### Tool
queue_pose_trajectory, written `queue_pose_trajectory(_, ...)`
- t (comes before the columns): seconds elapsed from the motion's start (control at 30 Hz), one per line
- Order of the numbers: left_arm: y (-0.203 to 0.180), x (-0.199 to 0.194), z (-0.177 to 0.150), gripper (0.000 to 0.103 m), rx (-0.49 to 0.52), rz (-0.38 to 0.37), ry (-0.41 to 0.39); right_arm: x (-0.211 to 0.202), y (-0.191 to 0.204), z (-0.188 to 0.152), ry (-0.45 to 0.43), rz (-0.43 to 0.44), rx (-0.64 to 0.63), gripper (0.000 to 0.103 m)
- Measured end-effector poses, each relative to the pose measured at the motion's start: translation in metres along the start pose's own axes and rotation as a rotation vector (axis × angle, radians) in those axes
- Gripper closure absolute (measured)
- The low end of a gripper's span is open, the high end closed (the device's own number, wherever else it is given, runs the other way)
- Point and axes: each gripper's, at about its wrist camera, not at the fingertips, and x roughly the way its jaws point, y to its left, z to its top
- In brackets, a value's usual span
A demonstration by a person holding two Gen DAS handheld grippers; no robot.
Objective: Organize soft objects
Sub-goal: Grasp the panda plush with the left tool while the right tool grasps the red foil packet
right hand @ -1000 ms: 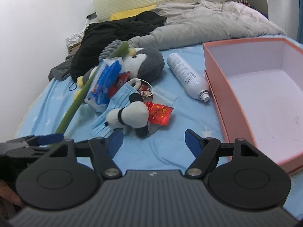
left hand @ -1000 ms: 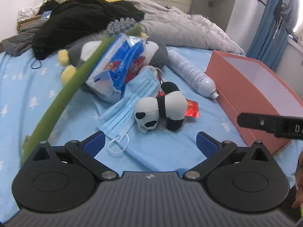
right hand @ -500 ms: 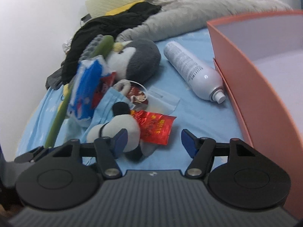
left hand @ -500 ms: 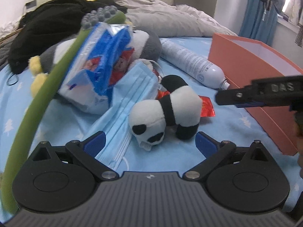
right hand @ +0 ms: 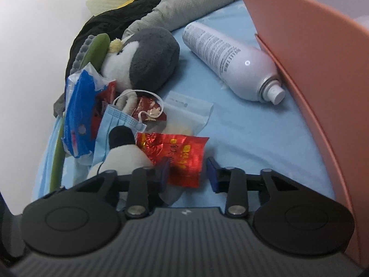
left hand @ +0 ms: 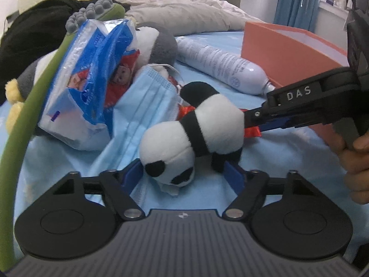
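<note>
A small panda plush (left hand: 193, 131) lies on the blue bedsheet, also in the right wrist view (right hand: 122, 150). My left gripper (left hand: 184, 175) is open with its jaws on either side of the panda's head and hind leg. My right gripper (right hand: 188, 173) is open, its jaws straddling the near edge of a red foil packet (right hand: 177, 152). It shows in the left wrist view (left hand: 272, 120) just right of the panda. A grey penguin plush (right hand: 143, 57) lies behind, with a blue face mask (left hand: 147, 101) and a blue tissue pack (left hand: 92, 64).
An open orange box (right hand: 306, 53) stands on the right. A white spray can (right hand: 230, 62) lies beside it. A green massage stick (left hand: 30, 97) arcs on the left. A clear zip bag (right hand: 186, 113), black clothes (left hand: 34, 34) and a grey blanket (left hand: 184, 16) lie behind.
Both grippers moved forward and down. The left now straddles the panda. The right now reaches the red packet, with its jaws narrowed.
</note>
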Motion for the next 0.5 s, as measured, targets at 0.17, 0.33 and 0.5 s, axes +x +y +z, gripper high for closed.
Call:
queue_pose_trajectory(0.17, 0.01, 0.001, 0.0, 0.05, -0.065, 0.037, -0.011, -0.002, 0.002, 0.0, -0.025, 0.0, -0.012, 0.083)
queue_pose_trajectory(0.33, 0.012, -0.011, -0.004, 0.052, -0.148, 0.03, -0.017, -0.015, 0.008, 0.003, -0.054, 0.018, -0.022, 0.093)
queue_pose_trajectory(0.5, 0.008, -0.032, -0.013, 0.052, -0.222, 0.039, -0.002, -0.033, 0.017, 0.001, -0.08, 0.016, -0.029, 0.096)
